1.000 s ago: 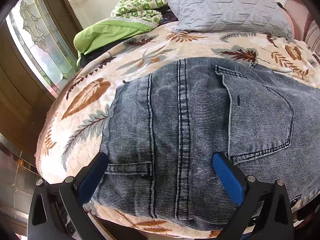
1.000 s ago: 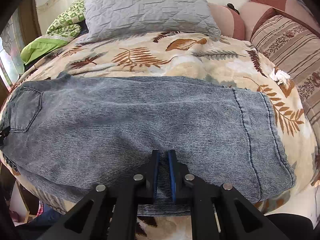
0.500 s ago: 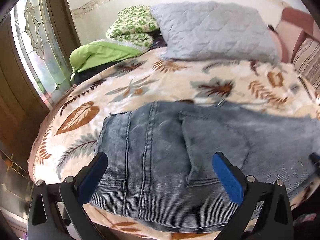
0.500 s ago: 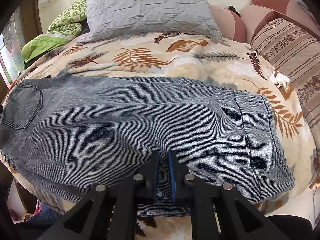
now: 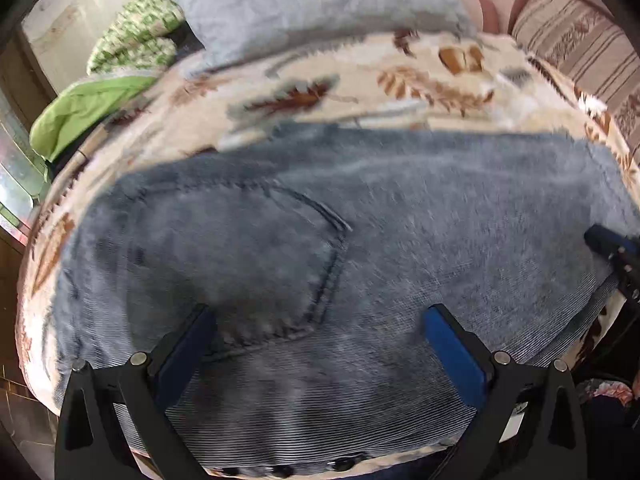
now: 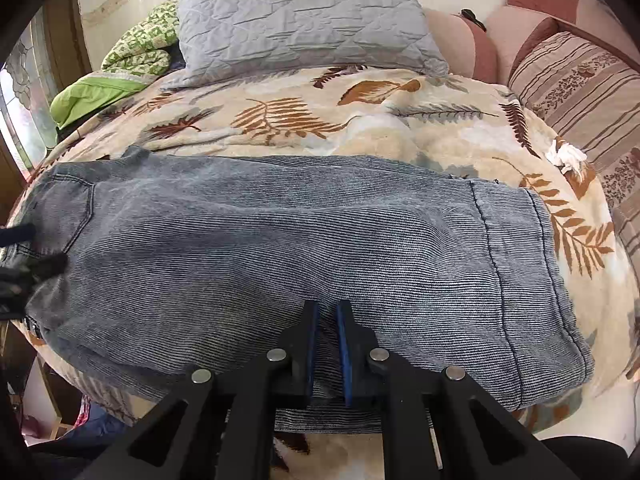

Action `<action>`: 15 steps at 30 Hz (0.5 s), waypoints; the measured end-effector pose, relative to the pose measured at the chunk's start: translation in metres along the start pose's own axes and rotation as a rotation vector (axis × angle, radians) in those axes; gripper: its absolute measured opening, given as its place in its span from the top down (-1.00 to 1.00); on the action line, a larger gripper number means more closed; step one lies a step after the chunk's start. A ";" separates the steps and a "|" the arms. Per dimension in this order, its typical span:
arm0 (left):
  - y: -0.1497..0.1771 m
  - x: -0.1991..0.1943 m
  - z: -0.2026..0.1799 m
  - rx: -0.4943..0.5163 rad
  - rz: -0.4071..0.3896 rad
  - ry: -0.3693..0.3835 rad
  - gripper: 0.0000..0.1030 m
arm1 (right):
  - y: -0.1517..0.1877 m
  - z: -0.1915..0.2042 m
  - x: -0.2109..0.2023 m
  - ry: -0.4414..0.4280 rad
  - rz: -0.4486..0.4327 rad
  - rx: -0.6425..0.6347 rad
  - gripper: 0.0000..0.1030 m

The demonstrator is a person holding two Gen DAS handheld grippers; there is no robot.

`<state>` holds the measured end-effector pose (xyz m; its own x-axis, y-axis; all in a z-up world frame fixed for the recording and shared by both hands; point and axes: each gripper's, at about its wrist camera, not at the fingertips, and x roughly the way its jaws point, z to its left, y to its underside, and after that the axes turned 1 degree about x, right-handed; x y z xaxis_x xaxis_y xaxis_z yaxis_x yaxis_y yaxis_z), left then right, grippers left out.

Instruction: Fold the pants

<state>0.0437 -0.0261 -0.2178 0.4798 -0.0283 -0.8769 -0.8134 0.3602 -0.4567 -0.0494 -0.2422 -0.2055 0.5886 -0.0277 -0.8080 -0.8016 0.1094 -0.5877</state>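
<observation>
Grey-blue jeans [image 6: 304,240] lie flat across the bed, folded lengthwise, waist at the left and leg hems at the right. My right gripper [image 6: 327,312] is shut on the jeans' near edge around mid-leg. My left gripper [image 5: 320,320] is open and empty, just above the seat of the jeans [image 5: 280,248], with the back pocket [image 5: 256,264] between its fingers. The left wrist view is blurred. The left gripper shows at the left edge of the right wrist view [image 6: 28,252], and the right gripper at the right edge of the left wrist view [image 5: 612,244].
The bed has a cream blanket with leaf prints [image 6: 360,120]. A grey quilted pillow [image 6: 304,20] and green bedding [image 6: 104,88] lie at the head. Striped and pink cushions [image 6: 576,80] line the right side. A white crumpled tissue [image 6: 566,156] lies near them.
My left gripper has swung right from the waistband to over the back pocket, staying open. My right gripper has stayed shut on the jeans' near edge.
</observation>
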 end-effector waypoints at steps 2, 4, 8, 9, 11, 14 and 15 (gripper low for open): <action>0.004 0.003 -0.003 -0.008 0.002 -0.009 -1.00 | 0.000 -0.003 -0.001 -0.019 0.009 0.002 0.76; 0.007 0.001 -0.004 -0.006 0.005 -0.010 -1.00 | 0.000 -0.008 -0.004 -0.052 0.024 0.011 0.76; 0.009 0.001 -0.004 -0.001 0.008 -0.003 -1.00 | -0.004 -0.029 -0.010 -0.168 0.046 0.087 0.76; 0.008 0.001 -0.003 -0.003 0.008 -0.002 -1.00 | -0.005 -0.039 -0.014 -0.197 0.033 0.126 0.76; 0.009 0.001 -0.003 -0.007 0.002 -0.005 -1.00 | -0.008 -0.066 -0.024 -0.213 -0.022 0.229 0.76; 0.011 0.001 -0.003 -0.003 -0.014 -0.011 -1.00 | -0.006 -0.116 -0.033 -0.222 -0.080 0.430 0.76; 0.012 0.001 -0.003 -0.003 -0.019 -0.011 -1.00 | -0.004 -0.131 -0.034 -0.223 -0.087 0.492 0.74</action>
<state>0.0338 -0.0246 -0.2244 0.4990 -0.0244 -0.8663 -0.8051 0.3568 -0.4738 -0.0795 -0.3719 -0.1814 0.7011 0.1481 -0.6976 -0.6371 0.5696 -0.5193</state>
